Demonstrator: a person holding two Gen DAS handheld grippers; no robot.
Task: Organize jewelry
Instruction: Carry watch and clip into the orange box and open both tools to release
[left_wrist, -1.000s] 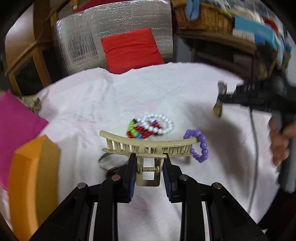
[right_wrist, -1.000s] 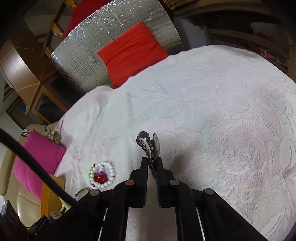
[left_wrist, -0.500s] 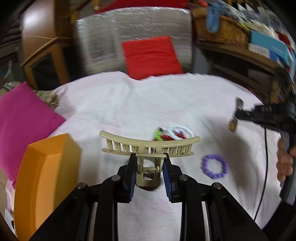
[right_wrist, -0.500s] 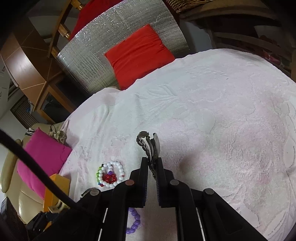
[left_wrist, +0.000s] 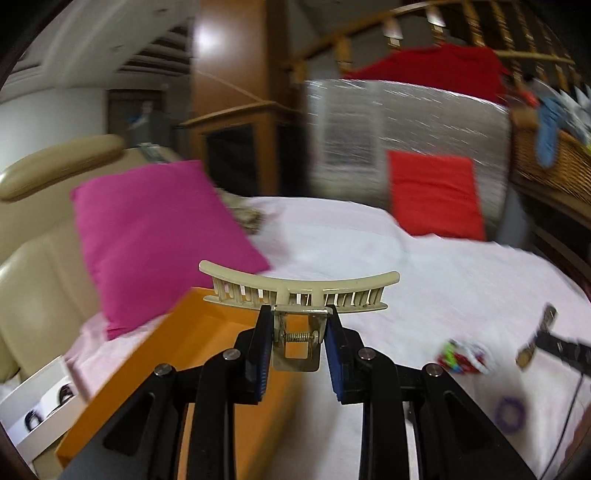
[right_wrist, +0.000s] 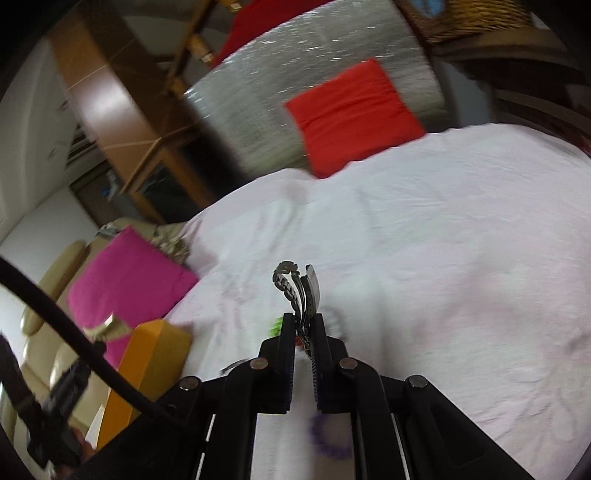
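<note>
My left gripper (left_wrist: 297, 350) pinches one beige hair claw (left_wrist: 299, 290) above one orange box (left_wrist: 177, 373). My right gripper (right_wrist: 304, 347) clamps one metal watch (right_wrist: 301, 291). Right of my left fingers lie one beaded cluster (left_wrist: 461, 356) and one purple bracelet (left_wrist: 511, 413).

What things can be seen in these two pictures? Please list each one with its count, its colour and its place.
hair claw clip: 1, beige, held in the left gripper
watch: 1, silver metal, held in the right gripper
box: 1, orange, at the left edge of the bed
bead bracelet: 1, purple, on the sheet at lower right
mixed bead bracelets: blurred cluster, white, red and green, on the sheet
pink cushion: 1, magenta, beside the box
red cushion: 1, red, at the far edge of the bed
sheet: 1, pale pink, covers the bed
left gripper: 1, black, shut on the clip
right gripper: 1, black, shut on the watch
</note>
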